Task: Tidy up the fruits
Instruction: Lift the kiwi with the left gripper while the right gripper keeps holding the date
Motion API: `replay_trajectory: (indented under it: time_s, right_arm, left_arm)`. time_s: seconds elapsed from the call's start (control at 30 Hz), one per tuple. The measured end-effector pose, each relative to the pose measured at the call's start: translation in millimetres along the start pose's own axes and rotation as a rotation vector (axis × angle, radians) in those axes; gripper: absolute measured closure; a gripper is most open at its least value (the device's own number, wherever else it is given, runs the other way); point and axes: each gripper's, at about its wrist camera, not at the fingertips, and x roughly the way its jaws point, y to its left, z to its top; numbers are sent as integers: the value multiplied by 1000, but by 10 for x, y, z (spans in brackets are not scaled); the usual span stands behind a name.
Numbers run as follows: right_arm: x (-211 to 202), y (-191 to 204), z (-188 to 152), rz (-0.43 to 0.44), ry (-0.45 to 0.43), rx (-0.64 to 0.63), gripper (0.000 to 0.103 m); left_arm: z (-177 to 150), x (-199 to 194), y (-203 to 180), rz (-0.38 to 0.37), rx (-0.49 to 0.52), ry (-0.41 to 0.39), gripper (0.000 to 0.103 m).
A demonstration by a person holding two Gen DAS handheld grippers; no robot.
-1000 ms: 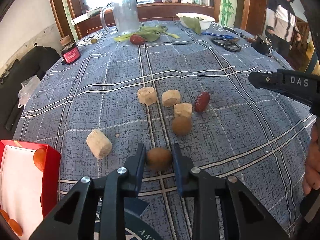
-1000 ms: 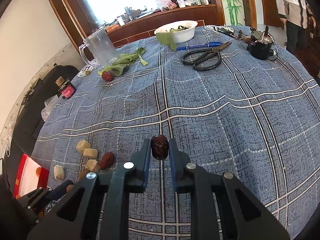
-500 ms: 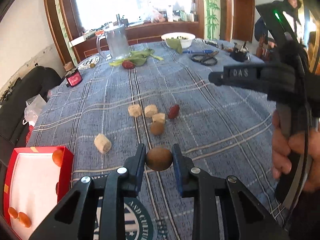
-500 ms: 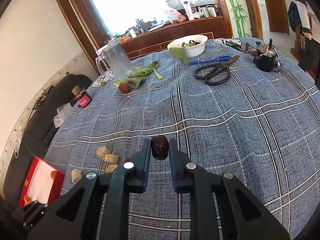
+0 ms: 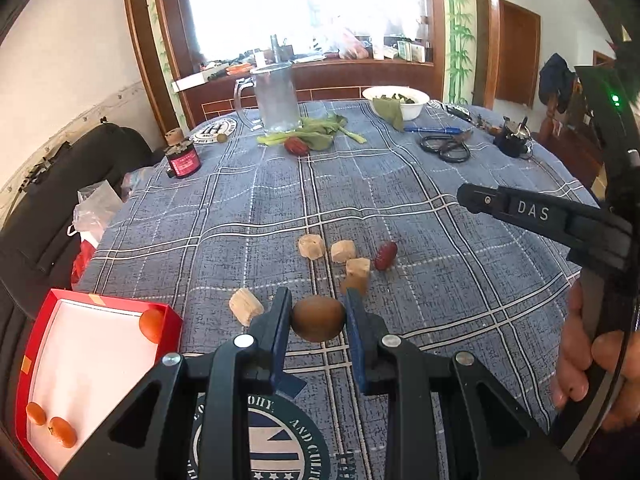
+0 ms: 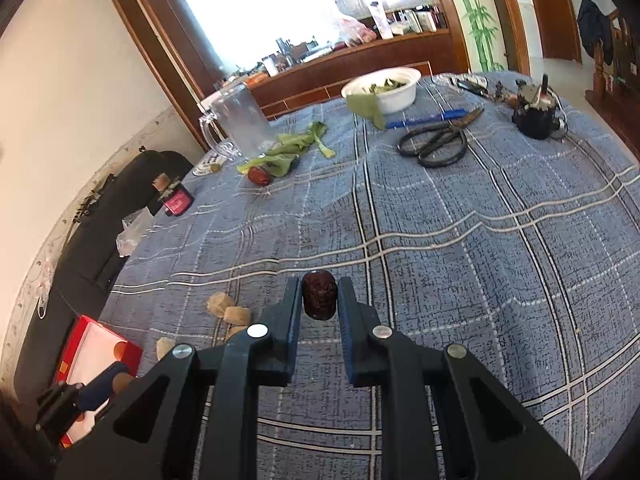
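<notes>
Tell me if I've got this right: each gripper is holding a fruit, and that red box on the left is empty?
Not quite. The red box isn't empty: the left wrist view shows small orange fruits inside. Otherwise yes: the left gripper holds a brown fruit, the right gripper a dark red date.

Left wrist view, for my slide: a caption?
Left gripper holds a brown fruit over the checked tablecloth, red box alongside.

The left gripper [image 5: 318, 316] is showing matte black angular arms with triangular cut-outs, round silver screws at the joints and dark blue pads lining its two fingers. The right gripper [image 6: 319, 300] is wearing the same black frame, silver screws and blue-lined fingers. Seen from the left wrist, its black side is carrying white letters "DAS", and a small green light is glowing on the housing above a hand [image 5: 588, 372].
</notes>
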Motion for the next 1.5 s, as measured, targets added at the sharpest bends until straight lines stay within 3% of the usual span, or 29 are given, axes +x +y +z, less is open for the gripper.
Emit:
replay_trajectory:
  time_s: [1.5]
  right_arm:
    - [84,-5,-45,-8,15,0,83]
  left_arm:
    - [-147,-21,145,-104,-61,35,77]
